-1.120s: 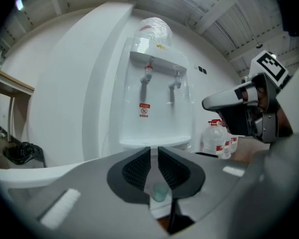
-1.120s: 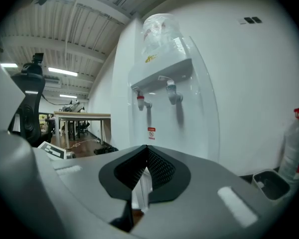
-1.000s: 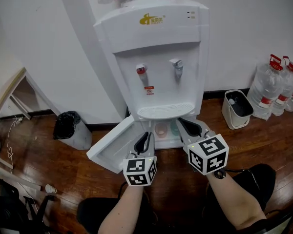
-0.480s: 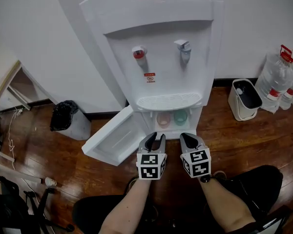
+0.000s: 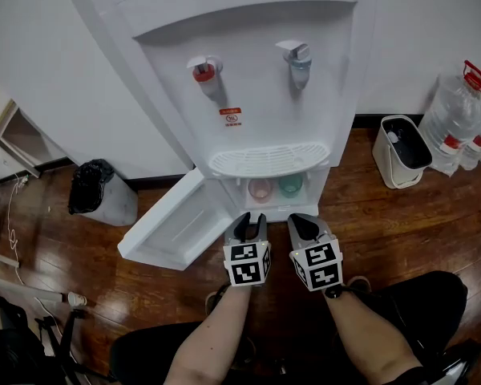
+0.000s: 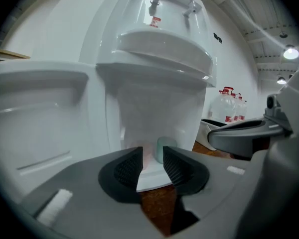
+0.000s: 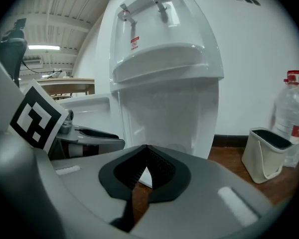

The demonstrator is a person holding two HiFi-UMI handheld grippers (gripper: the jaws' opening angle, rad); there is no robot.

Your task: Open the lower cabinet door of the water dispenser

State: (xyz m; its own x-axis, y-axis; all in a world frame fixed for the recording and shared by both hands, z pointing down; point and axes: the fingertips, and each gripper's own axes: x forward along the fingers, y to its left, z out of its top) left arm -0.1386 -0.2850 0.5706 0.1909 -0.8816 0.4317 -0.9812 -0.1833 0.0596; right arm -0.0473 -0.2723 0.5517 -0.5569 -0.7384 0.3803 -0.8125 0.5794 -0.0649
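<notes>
While both tools hang low in front of the dispenser (image 5: 256, 95), side by side and near each other, the left tool (image 5: 247, 220) has its jaws a narrow gap apart. They have just been opening, and nothing sits between them; through the gap its own view shows only the cabinet's floor edge. The right tool (image 5: 298, 220) has its jaw tips pressed together and holds nothing.

Just beyond the tools, the door (image 5: 180, 223) of the lower cabinet (image 5: 305, 203) already stands open. It is swung out to the left, with its inner face up toward the head camera and its far corner above the floor (image 5: 385, 223). Neither tool touches it.

Inside the cabinet stand two cups, upright and just beside each other: a pink cup (image 5: 260, 189) on the left and a green cup (image 5: 290, 185) on the right. What is in them cannot be made out.

Above the cabinet juts the drip tray (image 5: 268, 160), with a red tap (image 5: 202, 69) and a blue tap (image 5: 297, 55) higher up.

Well to the left, a black bin (image 5: 96, 195) lined with a dark bag stands against the wall; its contents are hidden. To the right, a white bin (image 5: 387, 171) has a dark inside with a small pale thing in it. Just past it stand clear bottles (image 5: 457, 119) with red caps.
</notes>
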